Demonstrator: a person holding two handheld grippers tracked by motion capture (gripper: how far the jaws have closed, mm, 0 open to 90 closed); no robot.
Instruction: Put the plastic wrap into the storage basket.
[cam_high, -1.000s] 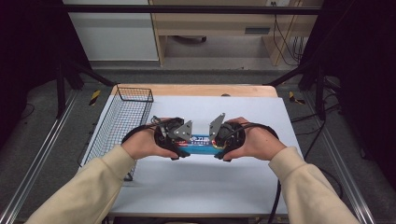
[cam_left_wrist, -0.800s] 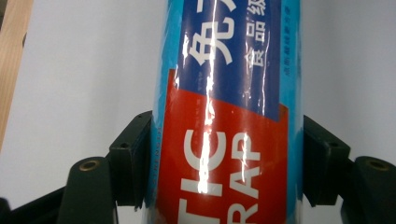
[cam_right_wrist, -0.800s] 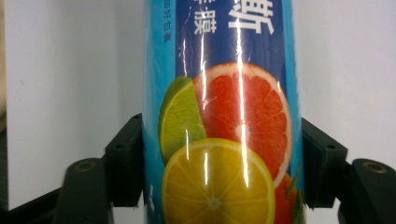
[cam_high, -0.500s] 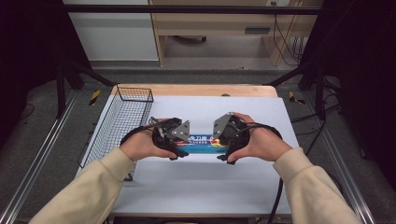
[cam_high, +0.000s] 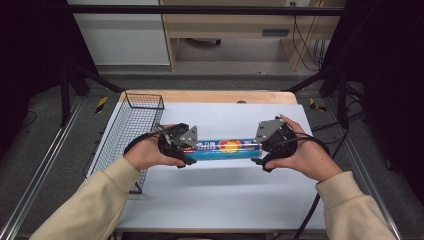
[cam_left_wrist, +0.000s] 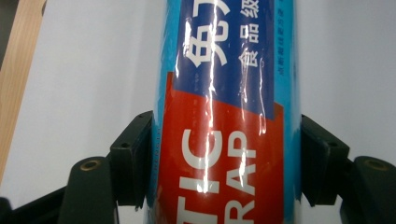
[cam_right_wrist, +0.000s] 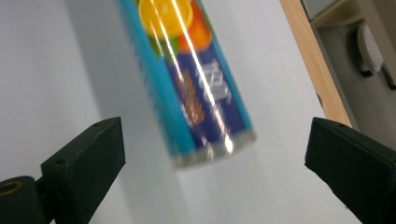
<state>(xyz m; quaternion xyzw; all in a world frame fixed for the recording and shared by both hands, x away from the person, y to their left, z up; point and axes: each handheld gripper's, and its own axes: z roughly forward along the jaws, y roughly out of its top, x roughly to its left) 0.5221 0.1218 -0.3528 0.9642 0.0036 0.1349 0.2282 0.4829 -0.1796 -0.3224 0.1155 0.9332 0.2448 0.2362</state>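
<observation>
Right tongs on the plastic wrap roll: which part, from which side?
Take the free end of the plastic wrap roll, coming in along its axis from that end. The left tongs already clamp the other end across its round body, and the right tongs stand open, jaws either side of the end cap. Advance, then close across the round body.

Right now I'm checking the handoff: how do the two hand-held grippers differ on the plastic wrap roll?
The left hand-held gripper is shut on the plastic wrap roll, pads against its sides; the right hand-held gripper is open, jaws spread wide. The left grips partway along the roll; the right sits off its end, apart. Both point inward along it.
</observation>
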